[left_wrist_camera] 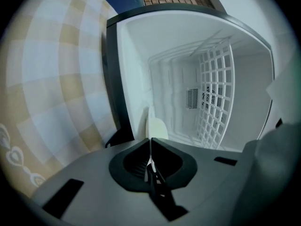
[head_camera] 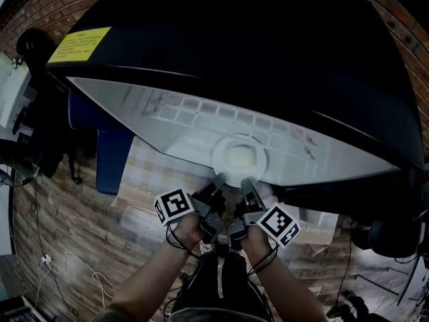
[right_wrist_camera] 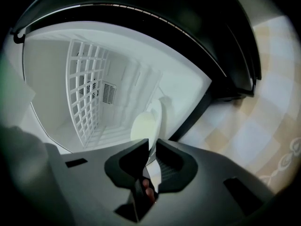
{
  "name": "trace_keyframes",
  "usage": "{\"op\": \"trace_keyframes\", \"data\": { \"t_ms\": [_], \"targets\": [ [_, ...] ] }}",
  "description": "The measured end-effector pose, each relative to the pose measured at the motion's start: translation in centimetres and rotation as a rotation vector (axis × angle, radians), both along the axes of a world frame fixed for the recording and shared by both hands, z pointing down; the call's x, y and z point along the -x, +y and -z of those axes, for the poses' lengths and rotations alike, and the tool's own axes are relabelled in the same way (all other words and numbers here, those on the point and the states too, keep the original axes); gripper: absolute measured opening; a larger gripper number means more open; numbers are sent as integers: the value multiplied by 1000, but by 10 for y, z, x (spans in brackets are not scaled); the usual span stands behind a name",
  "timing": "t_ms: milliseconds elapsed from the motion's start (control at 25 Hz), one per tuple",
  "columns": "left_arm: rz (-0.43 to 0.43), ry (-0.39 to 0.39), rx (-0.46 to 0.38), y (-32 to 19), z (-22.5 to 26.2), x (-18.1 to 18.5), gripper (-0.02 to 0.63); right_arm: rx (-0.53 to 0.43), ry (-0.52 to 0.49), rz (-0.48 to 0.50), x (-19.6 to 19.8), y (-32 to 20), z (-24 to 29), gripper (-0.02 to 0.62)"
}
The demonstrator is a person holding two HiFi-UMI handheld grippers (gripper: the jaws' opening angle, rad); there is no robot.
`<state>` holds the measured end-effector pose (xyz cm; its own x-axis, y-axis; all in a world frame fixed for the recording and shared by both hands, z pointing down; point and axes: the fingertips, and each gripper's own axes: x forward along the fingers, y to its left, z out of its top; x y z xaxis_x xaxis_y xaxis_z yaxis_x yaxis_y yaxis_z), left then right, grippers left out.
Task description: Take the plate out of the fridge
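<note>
A yellow sticker marks the left corner of the black fridge, which stands open with a white inside. A checked cloth lies under its front. The left gripper has its fingers pinched on the near rim of the white plate, which rests at the front edge of the fridge's inside. Just beside it, the right gripper has its fingers closed on the same rim.

A checked cloth lies on the brick floor beside a blue object.
</note>
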<state>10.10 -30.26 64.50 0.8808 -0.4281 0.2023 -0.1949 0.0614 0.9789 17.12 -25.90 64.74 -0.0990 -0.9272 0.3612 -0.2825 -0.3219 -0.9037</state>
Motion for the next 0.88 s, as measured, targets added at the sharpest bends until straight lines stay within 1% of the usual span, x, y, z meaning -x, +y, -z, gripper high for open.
{"op": "trace_keyframes", "data": {
  "t_ms": [200, 480, 680, 880],
  "targets": [
    [16, 20, 11, 4, 11, 6, 26, -3, -34, 5, 5, 2, 12, 55],
    [48, 57, 12, 10, 27, 20, 25, -28, -33, 34, 16, 4, 33, 47],
    [70, 66, -19, 14, 46, 33, 25, -57, -28, 69, 28, 6, 49, 48],
    [104, 67, -63, 7, 80, 49, 23, -96, -55, 99, 43, -3, 81, 45]
  ]
}}
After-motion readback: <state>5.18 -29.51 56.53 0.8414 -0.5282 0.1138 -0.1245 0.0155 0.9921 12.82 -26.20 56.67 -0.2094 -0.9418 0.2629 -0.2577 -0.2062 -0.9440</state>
